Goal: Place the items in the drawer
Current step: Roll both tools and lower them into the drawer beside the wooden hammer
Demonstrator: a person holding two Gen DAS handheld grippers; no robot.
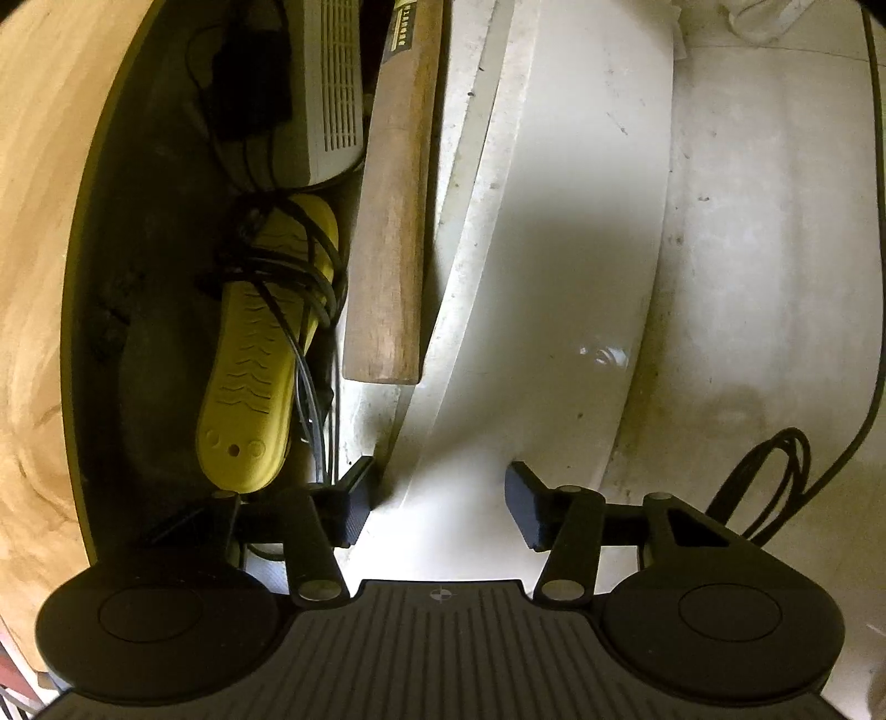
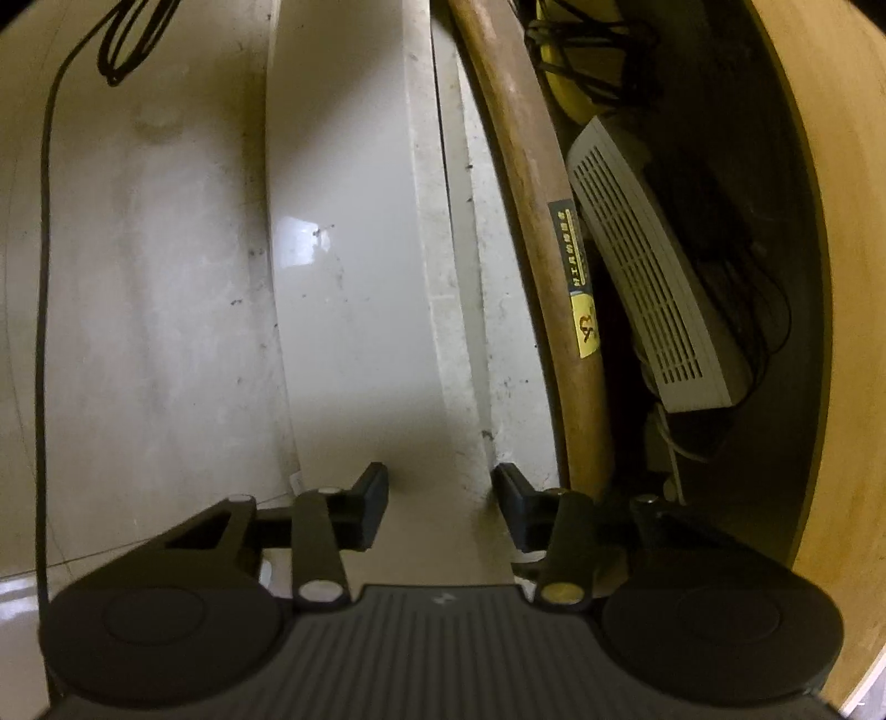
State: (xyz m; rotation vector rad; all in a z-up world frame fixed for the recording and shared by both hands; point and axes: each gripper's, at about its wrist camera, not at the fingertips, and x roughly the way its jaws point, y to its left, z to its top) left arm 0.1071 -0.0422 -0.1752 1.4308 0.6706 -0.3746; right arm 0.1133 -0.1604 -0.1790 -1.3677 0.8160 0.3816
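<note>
The drawer stands open, and its white front panel (image 1: pixel 554 277) (image 2: pixel 343 249) runs away from both cameras. Inside lie a wooden tool handle (image 1: pixel 393 221) (image 2: pixel 548 249) with a yellow label, a yellow ridged shoe-shaped device (image 1: pixel 249 376) (image 2: pixel 559 83) wound in black cord, and a white vented box (image 1: pixel 326 88) (image 2: pixel 653 288). My left gripper (image 1: pixel 440 501) straddles the panel's top edge, one finger inside the drawer, one on the outer face, pads against it. My right gripper (image 2: pixel 440 493) grips the same panel further along in the same way.
A light wooden cabinet surface (image 1: pixel 33 221) (image 2: pixel 841 277) overhangs the drawer's dark inner side. Outside the panel is a pale, scuffed floor (image 1: pixel 747 249) with a loose black cable (image 1: pixel 775 471) (image 2: pixel 127 39) looped on it. More dark cords lie behind the white box.
</note>
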